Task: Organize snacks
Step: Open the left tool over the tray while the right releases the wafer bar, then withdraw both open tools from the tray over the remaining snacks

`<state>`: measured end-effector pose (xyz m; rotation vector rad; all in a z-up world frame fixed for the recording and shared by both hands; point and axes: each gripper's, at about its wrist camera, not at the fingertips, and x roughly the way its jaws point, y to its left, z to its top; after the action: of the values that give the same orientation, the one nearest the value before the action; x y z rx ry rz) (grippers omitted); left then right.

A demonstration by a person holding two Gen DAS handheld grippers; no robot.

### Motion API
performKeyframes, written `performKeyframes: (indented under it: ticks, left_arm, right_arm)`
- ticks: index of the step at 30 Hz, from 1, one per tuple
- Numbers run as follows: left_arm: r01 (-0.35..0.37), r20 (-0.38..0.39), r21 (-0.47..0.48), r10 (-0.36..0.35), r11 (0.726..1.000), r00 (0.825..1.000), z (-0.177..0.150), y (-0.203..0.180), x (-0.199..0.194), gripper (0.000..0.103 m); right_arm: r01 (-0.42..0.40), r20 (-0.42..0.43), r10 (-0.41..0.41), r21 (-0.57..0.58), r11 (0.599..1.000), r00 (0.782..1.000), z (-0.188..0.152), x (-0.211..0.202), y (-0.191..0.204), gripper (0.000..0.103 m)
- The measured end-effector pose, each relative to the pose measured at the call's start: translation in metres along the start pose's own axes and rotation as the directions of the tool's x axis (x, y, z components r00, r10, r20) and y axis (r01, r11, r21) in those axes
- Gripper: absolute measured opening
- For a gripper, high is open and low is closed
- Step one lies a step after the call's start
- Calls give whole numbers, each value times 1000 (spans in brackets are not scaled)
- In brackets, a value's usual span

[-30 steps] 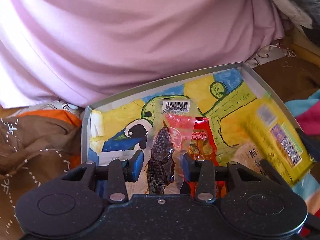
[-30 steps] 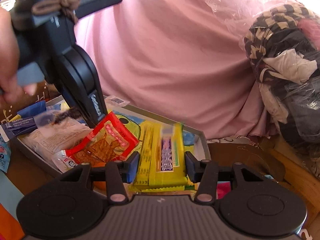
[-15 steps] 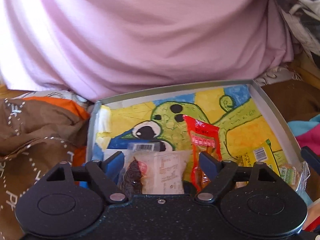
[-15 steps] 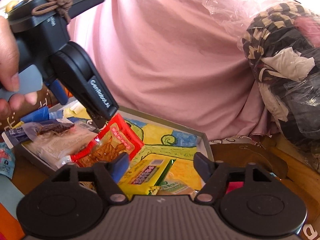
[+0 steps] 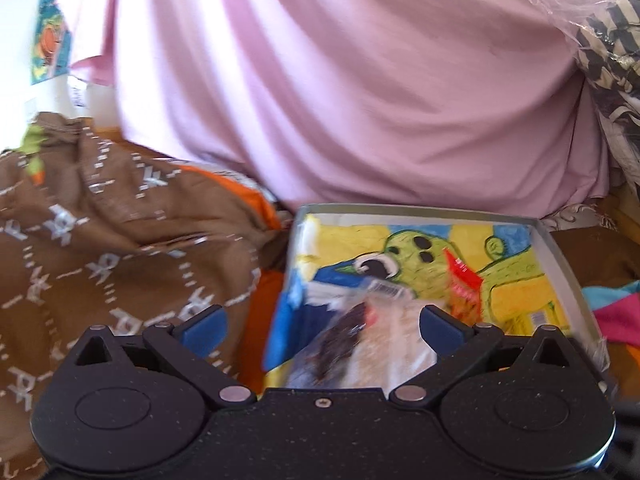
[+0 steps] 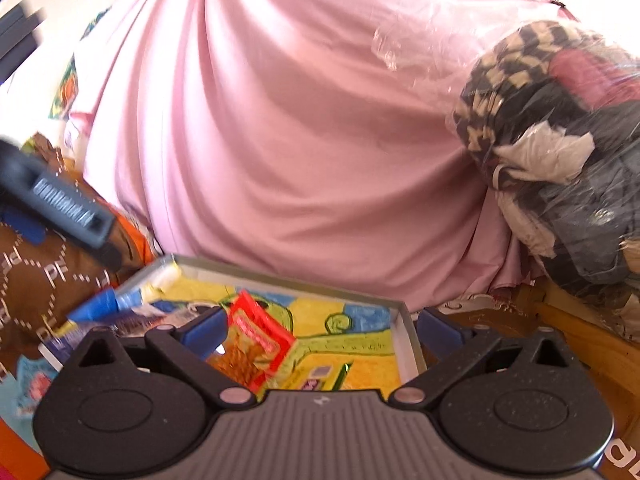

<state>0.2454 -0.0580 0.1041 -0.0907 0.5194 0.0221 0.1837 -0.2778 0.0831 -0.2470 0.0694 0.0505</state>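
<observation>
A shallow grey box (image 5: 416, 213) with a painted green cartoon figure on its floor holds the snacks. A clear packet with a dark snack (image 5: 340, 340) lies in its near left part, a red packet (image 5: 462, 288) beside it, and a yellow packet (image 5: 540, 318) at the right. My left gripper (image 5: 322, 324) hovers open and empty over the box's near left edge. In the right wrist view the same box (image 6: 406, 336) shows the red packet (image 6: 256, 344) and a yellow packet's corner (image 6: 320, 376). My right gripper (image 6: 322, 326) is open and empty above it. The left gripper's body (image 6: 68, 208) shows at left.
A brown patterned cloth (image 5: 100, 248) lies left of the box over orange fabric. A big pink sheet (image 5: 340, 80) rises behind. A plastic-wrapped bundle of clothes (image 6: 560, 152) sits at the right. Bright cloth (image 5: 616, 312) lies right of the box.
Both grippers opened and let go: the clear dark-snack packet and the yellow packet now lie in the box. Both grippers have pulled back and up, and the left one has shifted left.
</observation>
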Motion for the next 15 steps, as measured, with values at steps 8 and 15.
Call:
performKeyframes:
  ticks: [8,15]
  left_arm:
    - [8,14,95,-9,995,1000,-42,21,-40,102]
    - [25,-34,43,-23,999,999,-69,36,-58,102]
  right_arm:
    - [-7,39,5,59,998,999,12,-33,1,103]
    - [-3,27,1,100,995,1000,13,-60,6,103]
